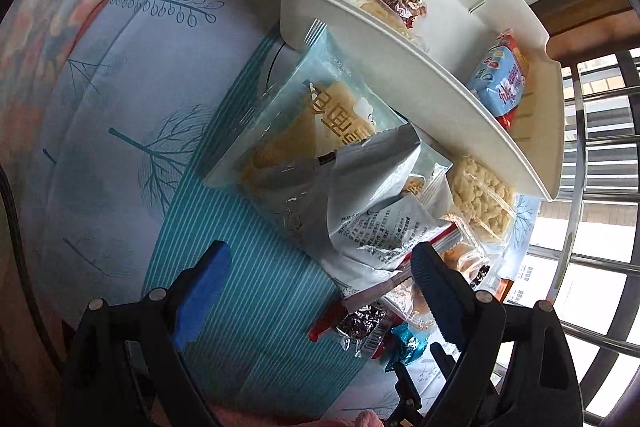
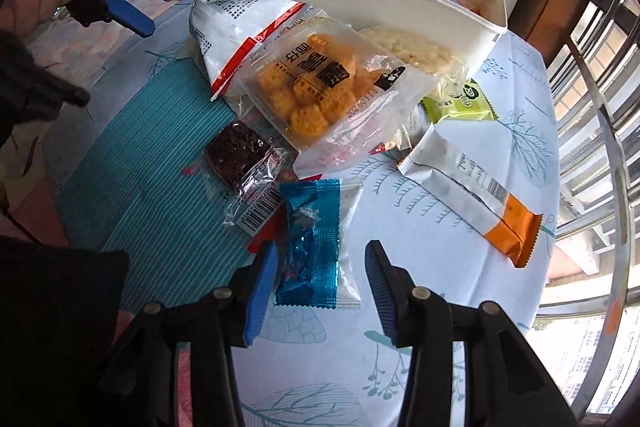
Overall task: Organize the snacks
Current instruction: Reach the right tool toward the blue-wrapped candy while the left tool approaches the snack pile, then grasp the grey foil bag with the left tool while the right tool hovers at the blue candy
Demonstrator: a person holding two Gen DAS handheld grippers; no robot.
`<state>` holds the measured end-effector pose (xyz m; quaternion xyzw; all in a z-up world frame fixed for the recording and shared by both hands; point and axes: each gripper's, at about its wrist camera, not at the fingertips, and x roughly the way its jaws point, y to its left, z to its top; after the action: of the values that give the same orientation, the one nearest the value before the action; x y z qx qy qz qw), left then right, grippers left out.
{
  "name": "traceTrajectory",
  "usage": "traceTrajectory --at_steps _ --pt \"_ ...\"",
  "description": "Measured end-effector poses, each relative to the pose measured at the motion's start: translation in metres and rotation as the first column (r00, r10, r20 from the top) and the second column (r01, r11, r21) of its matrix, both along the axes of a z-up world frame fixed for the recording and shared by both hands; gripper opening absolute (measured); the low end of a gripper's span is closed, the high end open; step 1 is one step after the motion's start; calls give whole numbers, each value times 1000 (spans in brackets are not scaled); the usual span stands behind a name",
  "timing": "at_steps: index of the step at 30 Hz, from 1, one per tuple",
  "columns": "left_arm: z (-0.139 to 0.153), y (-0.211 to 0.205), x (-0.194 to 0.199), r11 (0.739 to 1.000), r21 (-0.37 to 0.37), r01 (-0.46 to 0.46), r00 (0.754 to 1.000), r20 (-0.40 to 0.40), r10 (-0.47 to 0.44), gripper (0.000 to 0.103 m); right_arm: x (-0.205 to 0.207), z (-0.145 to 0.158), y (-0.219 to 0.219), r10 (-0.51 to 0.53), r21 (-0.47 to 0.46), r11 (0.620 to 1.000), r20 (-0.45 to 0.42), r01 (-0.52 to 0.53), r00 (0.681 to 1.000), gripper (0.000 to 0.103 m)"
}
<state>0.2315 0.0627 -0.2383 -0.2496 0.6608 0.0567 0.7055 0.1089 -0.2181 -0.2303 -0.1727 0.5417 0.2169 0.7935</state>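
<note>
Step in hand: picking loose snacks off the tree-printed bedsheet [image 2: 460, 163] to file into the white plastic slotted tray [image 1: 448, 75]; a judgement.
Tray: upper right of the left wrist view, already holding a red-and-blue wrapped biscuit pack [image 1: 502, 79].
Right gripper [image 2: 320, 281]: lower centre of its view, jaws apart around the shiny blue foil snack packet [image 2: 314, 247], pads not pressing it.
Left gripper [image 1: 320, 273]: jaws wide and empty, lower centre, one finger just beside the crumpled silver foil bag [image 1: 372, 203].
Next move: likely close the right jaws on the blue packet, then carry it to the tray.
</note>
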Motion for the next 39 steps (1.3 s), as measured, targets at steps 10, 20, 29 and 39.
traceTrajectory --at_steps 10,20,29,39 --pt "-21 -27 18 1000 13 -5 999 -49 6 90 11 -8 -8 108 94 990 -80 -100 991 36" --pt "-31 -34 25 998 16 -54 997 -54 55 82 21 -12 -24 156 147 979 -101 -140 983 35" --pt "-16 -29 11 999 -7 -33 999 -18 33 59 28 -15 -25 157 151 979 -123 -138 980 34" --pt "2 -14 -9 1000 -18 17 1000 26 -16 57 30 -9 -18 85 138 988 -117 -69 989 32"
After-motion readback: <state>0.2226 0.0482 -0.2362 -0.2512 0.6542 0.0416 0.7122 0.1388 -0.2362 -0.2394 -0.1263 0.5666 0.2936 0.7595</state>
